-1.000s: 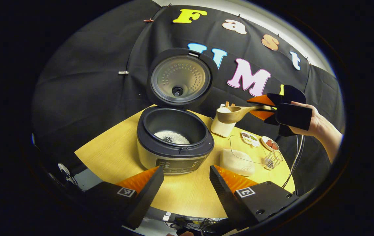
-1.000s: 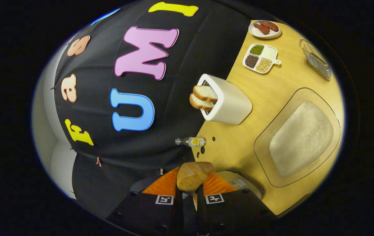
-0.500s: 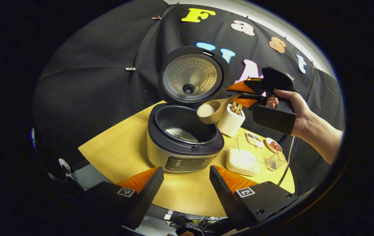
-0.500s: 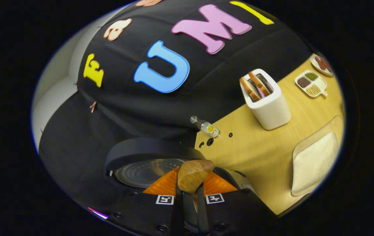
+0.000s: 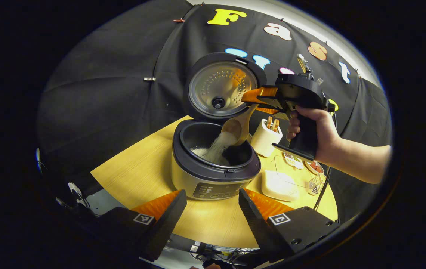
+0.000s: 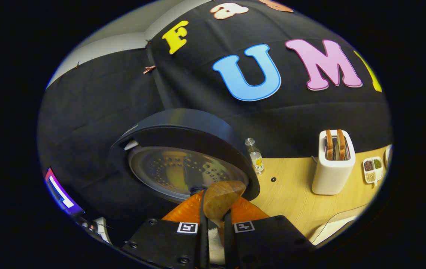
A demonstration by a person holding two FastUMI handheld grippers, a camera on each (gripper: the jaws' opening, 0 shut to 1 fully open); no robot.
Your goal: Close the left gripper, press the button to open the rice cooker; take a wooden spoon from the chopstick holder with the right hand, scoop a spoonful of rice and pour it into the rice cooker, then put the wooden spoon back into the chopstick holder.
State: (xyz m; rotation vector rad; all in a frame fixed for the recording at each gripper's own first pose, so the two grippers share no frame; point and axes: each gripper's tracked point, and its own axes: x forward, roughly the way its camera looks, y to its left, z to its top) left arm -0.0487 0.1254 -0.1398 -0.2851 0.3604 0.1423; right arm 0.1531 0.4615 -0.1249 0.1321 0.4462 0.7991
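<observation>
The rice cooker (image 5: 213,175) stands open on the yellow table, its lid (image 5: 220,87) upright. A hand holds my right gripper (image 5: 259,101) above the pot, shut on the handle of the wooden spoon (image 5: 237,129). The spoon is tipped down and a stream of rice (image 5: 218,147) falls from it into the pot. In the right gripper view the spoon (image 6: 218,200) sits between the orange fingers of the right gripper (image 6: 213,220), close to the lid (image 6: 187,175). My left gripper (image 5: 211,209) hangs open in front of the cooker, holding nothing.
A white holder (image 5: 267,136) with brown pieces sticking up stands right of the cooker, and also shows as the holder (image 6: 332,164). A clear tray with a rice heap (image 5: 280,185), a small divided dish (image 5: 291,160) and a wire basket (image 5: 315,183) lie farther right. A small bottle (image 6: 255,156) stands behind the cooker.
The right gripper has carried the loaded spoon leftward from beside the holder to over the pot and tipped it, so rice now pours out. The left gripper has shifted only slightly.
</observation>
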